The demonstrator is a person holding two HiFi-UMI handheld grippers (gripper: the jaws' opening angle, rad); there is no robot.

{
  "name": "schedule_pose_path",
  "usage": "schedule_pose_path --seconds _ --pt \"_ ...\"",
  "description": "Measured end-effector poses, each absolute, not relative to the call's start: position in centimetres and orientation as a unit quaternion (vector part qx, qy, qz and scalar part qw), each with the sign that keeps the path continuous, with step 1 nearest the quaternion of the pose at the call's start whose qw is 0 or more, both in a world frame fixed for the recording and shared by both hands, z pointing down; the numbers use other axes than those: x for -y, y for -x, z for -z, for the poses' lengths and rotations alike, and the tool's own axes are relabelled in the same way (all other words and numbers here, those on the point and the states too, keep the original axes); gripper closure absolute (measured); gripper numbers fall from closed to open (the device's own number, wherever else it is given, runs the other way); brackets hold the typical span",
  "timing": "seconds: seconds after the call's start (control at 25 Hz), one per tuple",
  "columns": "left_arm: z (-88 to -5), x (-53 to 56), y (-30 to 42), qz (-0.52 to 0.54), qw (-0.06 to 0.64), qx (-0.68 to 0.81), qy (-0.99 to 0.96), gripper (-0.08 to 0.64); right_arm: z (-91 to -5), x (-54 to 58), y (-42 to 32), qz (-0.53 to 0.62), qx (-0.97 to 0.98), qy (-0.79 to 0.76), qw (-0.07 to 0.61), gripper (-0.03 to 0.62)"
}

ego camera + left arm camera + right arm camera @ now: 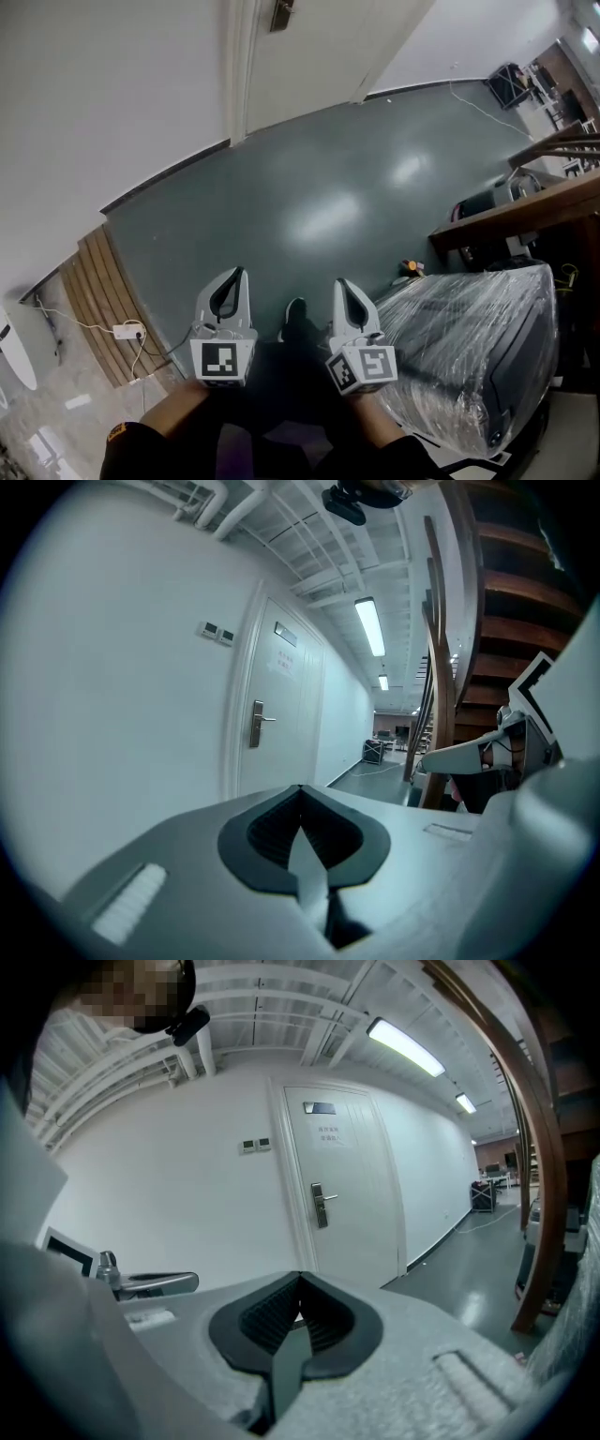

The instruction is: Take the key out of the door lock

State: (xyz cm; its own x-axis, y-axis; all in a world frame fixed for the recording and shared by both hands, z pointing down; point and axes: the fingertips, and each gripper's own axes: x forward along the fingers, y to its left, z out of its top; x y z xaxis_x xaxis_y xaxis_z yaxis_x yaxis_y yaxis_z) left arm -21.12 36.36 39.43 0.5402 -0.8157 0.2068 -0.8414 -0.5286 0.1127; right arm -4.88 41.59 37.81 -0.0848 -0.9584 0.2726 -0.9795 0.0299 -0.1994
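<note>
grey-green floor (pixel 319 197) is spread wide between the tools and the white door (pixel 345 1176), which is set well apart from both, almost straight ahead along the line each tool points. the left tool (pixel 231 286) and the right tool (pixel 349 298) are held side by side, so neither is judged nearer. both are clenched tight, with nothing between the jaws. on the door an upright lock plate (pixel 320 1206) is seen, its long axis vertical and its lever (pixel 330 1199) turned out to the right. the key is expected in that plate, below the lever, but is too small to be made out. the whole gap is to be closed before any grasp can be tried.
</note>
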Motion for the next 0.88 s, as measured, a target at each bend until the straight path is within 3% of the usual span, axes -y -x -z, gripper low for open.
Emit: schedule_pose_path --seconds 0.36,0.88 --pt "-41.4 -29.7 19.1 -0.092 0.090 0.530 -0.838 0.543 -40.4 -32.7 1.5 -0.194 0.748 -0.634 0.021 0.601" --pt "-41.3 -18.2 7.1 -0.091 0.098 0.564 -0.815 0.543 -40.2 -19.7 -10.2 -0.177 0.784 -0.595 0.005 0.601"
